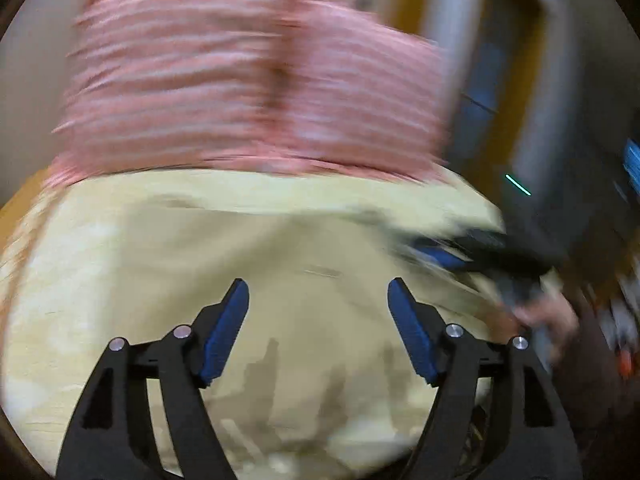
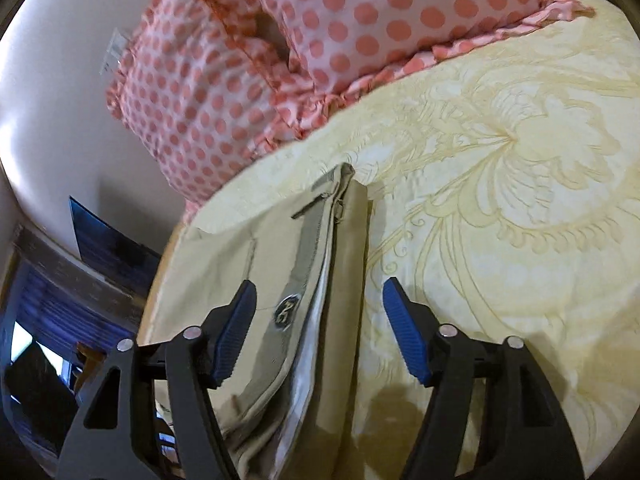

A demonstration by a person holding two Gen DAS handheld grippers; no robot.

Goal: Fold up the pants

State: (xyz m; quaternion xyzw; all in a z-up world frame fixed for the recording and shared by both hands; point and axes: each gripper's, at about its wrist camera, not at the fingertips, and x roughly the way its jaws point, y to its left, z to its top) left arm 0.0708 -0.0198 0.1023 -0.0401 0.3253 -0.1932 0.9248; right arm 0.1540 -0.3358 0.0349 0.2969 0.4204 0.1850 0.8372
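Observation:
Beige pants (image 2: 280, 280) lie on a pale yellow patterned bed sheet (image 2: 500, 200), the waistband with its lining and a round label showing. My right gripper (image 2: 319, 292) is open just above the pants' waist part, holding nothing. My left gripper (image 1: 318, 292) is open over the yellow sheet (image 1: 200, 260), empty; its view is motion-blurred and no pants can be made out there. The other gripper (image 1: 480, 256) shows blurred at the right of the left wrist view.
Pink polka-dot pillows (image 2: 340, 40) lie at the head of the bed, also in the left wrist view (image 1: 240, 80). The bed edge (image 2: 160, 280) is at the left, with a wall and dark furniture (image 2: 100, 248) beyond it.

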